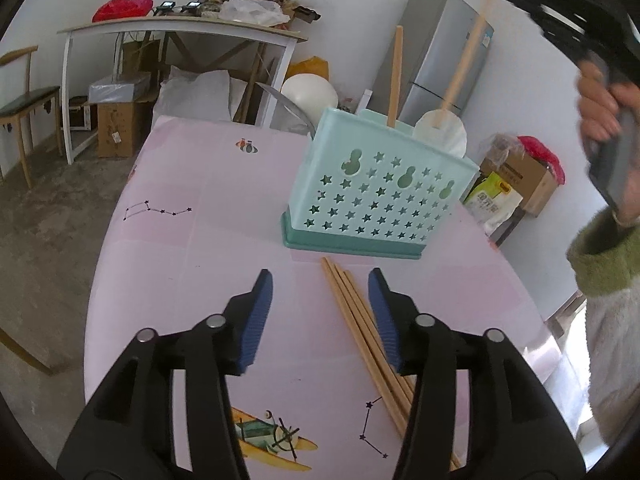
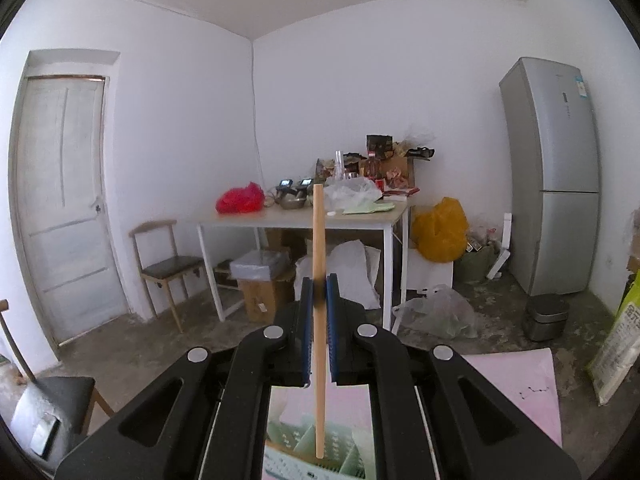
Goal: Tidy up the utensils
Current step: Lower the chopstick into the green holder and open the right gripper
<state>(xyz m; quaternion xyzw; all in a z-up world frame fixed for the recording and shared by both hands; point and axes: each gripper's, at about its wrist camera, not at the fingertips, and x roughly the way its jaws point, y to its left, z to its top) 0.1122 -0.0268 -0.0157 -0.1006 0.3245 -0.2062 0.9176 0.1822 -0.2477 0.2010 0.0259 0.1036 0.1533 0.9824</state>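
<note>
Left wrist view: the left gripper (image 1: 320, 312) hovers low over the pink table (image 1: 192, 248), its blue-padded jaws spread wide and holding nothing. A bundle of wooden chopsticks (image 1: 360, 320) lies flat on the table between the jaws, close to the right pad, running from 12 o'clock toward 5 o'clock. At 12 o'clock from the gripper stands the mint-green utensil caddy (image 1: 376, 196), perforated with stars and gourd shapes, on a darker teal base. One wooden stick (image 1: 395, 76) stands upright in it. A pale spatula (image 1: 442, 128) with a wooden handle is at its 1 o'clock corner, the handle rising toward the right gripper (image 1: 560, 4) at 2 o'clock; whether its blade is inside the caddy cannot be told. A green-and-white printed bag (image 1: 494, 204) sits on the floor at 3 o'clock of the caddy; its characters are too small to read.

Right wrist view: the right gripper (image 2: 319, 320) is clenched on a wooden handle (image 2: 319, 280), which runs vertically between the pads; its lower end points down into the caddy compartments (image 2: 316, 448) at 6 o'clock. A grey refrigerator (image 2: 556, 176) at 3 o'clock bears a blue sticker, illegible. A cluttered side table (image 2: 304, 216) stands at 12 o'clock.
</note>
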